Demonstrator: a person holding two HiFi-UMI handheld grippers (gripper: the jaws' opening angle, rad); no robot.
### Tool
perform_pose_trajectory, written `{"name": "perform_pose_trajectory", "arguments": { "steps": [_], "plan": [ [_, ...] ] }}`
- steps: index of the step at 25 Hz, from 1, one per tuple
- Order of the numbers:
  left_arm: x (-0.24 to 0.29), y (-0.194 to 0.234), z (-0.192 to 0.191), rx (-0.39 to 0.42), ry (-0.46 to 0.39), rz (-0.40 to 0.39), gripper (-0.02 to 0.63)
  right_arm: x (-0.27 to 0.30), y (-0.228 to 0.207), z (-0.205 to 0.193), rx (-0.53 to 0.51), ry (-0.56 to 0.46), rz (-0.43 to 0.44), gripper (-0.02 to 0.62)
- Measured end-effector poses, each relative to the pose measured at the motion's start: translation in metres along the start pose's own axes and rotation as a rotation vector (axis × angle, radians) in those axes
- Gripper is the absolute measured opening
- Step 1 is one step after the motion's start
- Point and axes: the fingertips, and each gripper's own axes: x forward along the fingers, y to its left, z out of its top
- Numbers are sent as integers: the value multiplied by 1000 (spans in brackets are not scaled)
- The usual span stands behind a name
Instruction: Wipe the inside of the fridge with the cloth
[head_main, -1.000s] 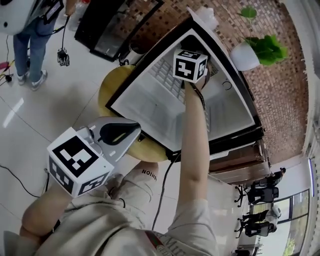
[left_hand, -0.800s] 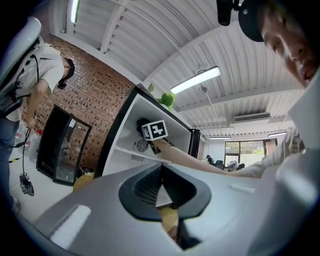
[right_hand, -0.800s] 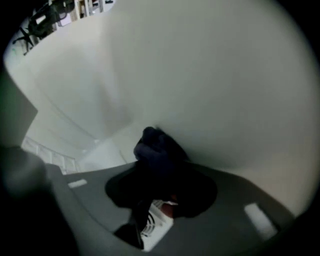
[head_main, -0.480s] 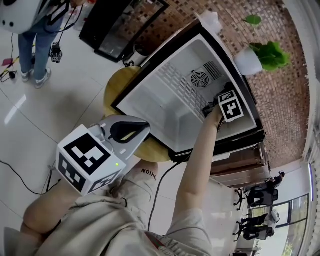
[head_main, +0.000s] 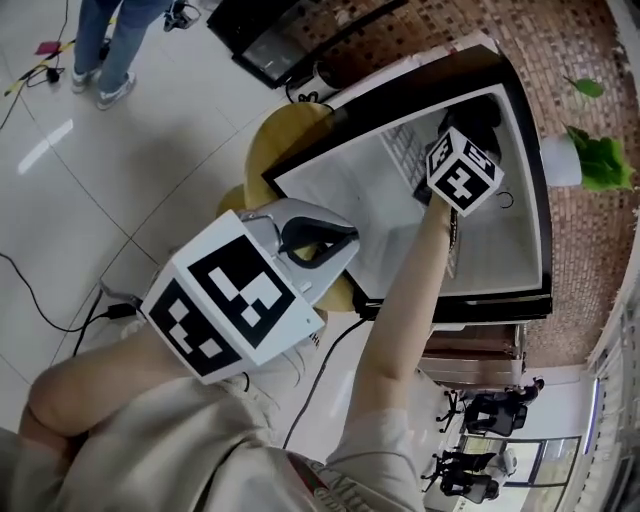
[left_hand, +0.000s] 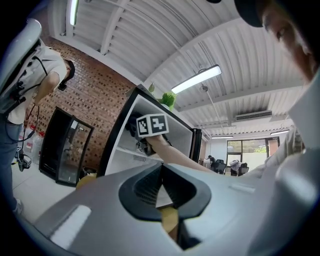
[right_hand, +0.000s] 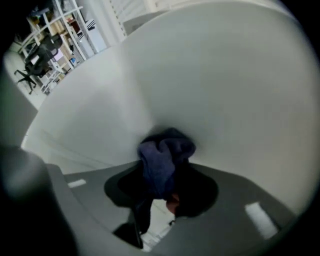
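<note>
Two hand-held grippers in play. Right hand-held gripper (right_hand: 162, 186) reaches inside fridge (head_main: 480, 305), jaws clamped on bunched dark blue cloth (right_hand: 165, 152), which sits right up against white inner wall. That view's blurry, can't tell which wall. From head view, marker cube (head_main: 465, 172) hides cloth and jaws. Left hand-held gripper (left_hand: 161, 192) held outside fridge, jaws pressed together, nothing between. Yellow round tabletop (head_main: 285, 135) mostly covered.
</note>
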Motion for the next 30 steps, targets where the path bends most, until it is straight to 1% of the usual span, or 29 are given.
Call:
{"name": "perform_pose_trajectory", "arguments": {
  "steps": [2,3,6,8,10,14,16,18,19,20,21,22,24,25,26,27,28,30],
  "plan": [
    [0,1,0,-7,0,-2,2,15,13,15,2,-17,2,140],
    [1,2,0,-9,0,-1,2,18,10,20,28,-33,-9,146],
    [1,3,3,-11,-5,-3,2,-1,-26,18,184,-100,-47,150],
    [0,2,5,-11,-11,-6,2,-28,-60,-1,302,-112,-87,152],
    [-1,1,4,-10,-12,-6,2,-56,-94,-25,403,-104,-139,151],
    [1,-4,-1,-14,-3,-17,2,-101,-154,-72,614,-31,-244,152],
    [2,-7,-2,-14,-2,-21,2,-113,-172,-87,673,-10,-328,152],
    [3,-10,0,-7,-1,-25,2,-123,-186,-100,721,-22,-437,150],
    [3,-11,0,0,1,-27,2,-129,-189,-104,750,-38,-475,146],
    [3,-11,0,6,5,-30,2,-132,-185,-105,773,-54,-472,144],
    [3,-11,-2,11,10,-33,2,-131,-172,-99,779,-60,-410,143],
    [2,-10,-5,10,13,-34,2,-126,-146,-86,758,-49,-290,143],
    [-5,-5,-13,-9,14,-22,2,-106,-70,-48,646,5,34,143],
    [-9,-1,-17,-19,14,-14,2,-96,-30,-26,581,20,169,144],
    [-13,3,-20,-23,13,-9,2,-87,4,-4,528,13,257,144],
    [-15,7,-20,-21,13,-6,2,-75,28,15,484,-8,297,144],
    [-15,9,-18,-17,13,-2,2,-62,38,29,444,-26,293,147],
    [-11,10,-12,-9,10,6,2,-39,30,39,370,-47,237,147]
  ]
}}
